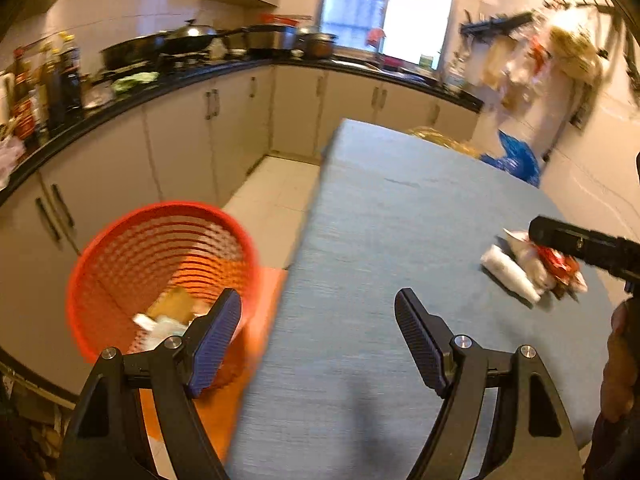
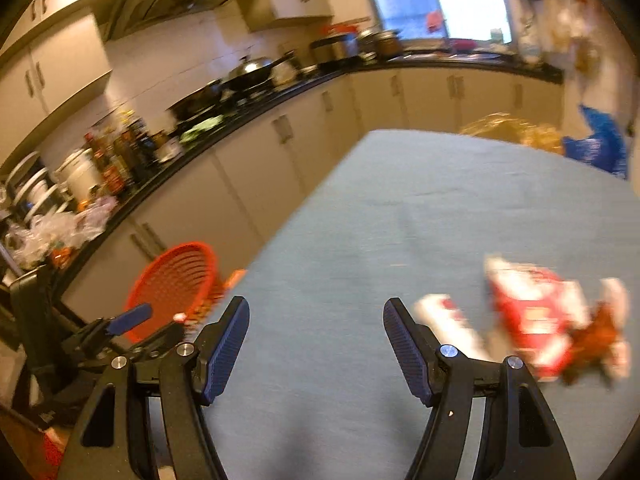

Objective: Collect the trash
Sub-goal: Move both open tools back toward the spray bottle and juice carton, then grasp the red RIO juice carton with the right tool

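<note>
Both tools empty, left tool (image 1: 318, 334) and right tool (image 2: 316, 338) spread wide; trash pile (image 2: 532, 320) loose on blue counter (image 2: 400, 220), well apart from orange basket (image 1: 160, 264) — a hasty, off-centre pinch likely scatters wrappers.

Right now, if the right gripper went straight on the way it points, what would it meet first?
Probably the bare blue table. The right gripper is open with nothing between its fingers, and the trash pile lies off to its right, though blur makes depth uncertain.
</note>
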